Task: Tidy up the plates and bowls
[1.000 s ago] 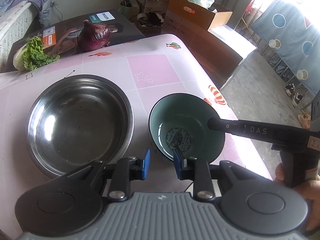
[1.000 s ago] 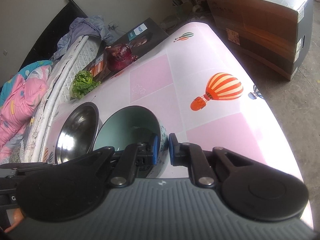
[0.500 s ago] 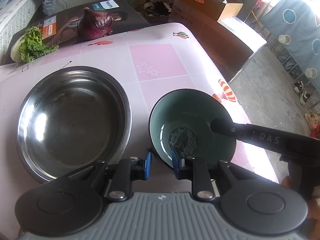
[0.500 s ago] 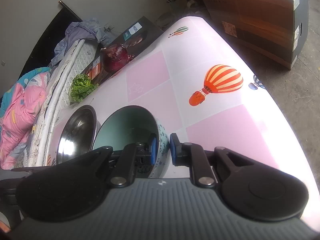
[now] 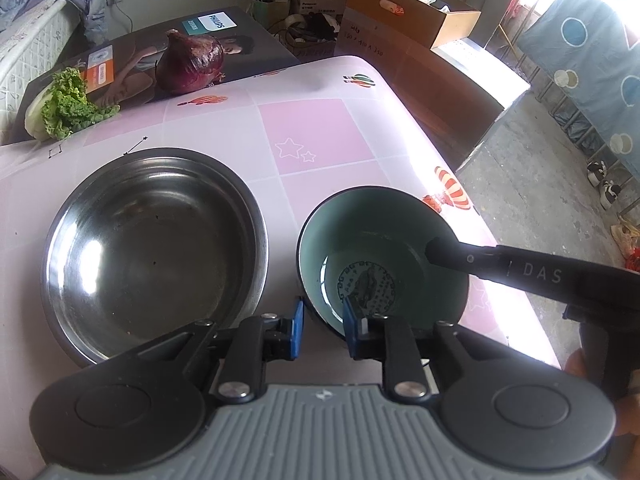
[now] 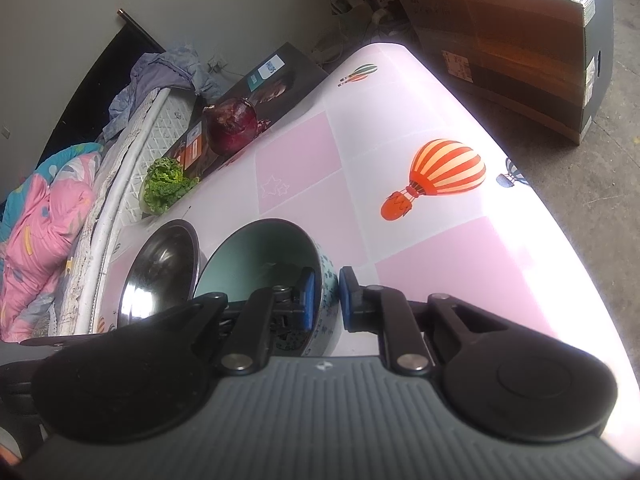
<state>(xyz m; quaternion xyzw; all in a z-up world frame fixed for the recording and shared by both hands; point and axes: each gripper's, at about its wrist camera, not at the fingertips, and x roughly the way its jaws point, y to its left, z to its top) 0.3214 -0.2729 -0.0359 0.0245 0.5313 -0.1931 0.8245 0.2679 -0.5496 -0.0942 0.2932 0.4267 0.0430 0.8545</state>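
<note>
A wide steel bowl [image 5: 156, 248] sits on the pink checked table, left of a teal ceramic bowl [image 5: 384, 252] with a printed base. My left gripper [image 5: 321, 326] straddles the teal bowl's near rim, one blue pad inside and one outside, with a gap to each. My right gripper [image 6: 325, 300] straddles the far-side rim of the teal bowl [image 6: 256, 256], with a small gap showing beside the wall. Its finger shows in the left wrist view [image 5: 480, 260] reaching into the bowl. The steel bowl [image 6: 160, 264] lies just beyond.
A red onion [image 5: 191, 62] and a lettuce leaf [image 5: 66, 106] lie at the table's far edge on a printed box [image 5: 224, 36]. Cardboard boxes [image 6: 520, 40] stand on the floor past the table's right side. A bed with bedding [image 6: 44, 216] runs along the left.
The left gripper has drawn slightly closer to the bowls. The right gripper's pads have come over the teal bowl's rim. Both bowls stay where they were.
</note>
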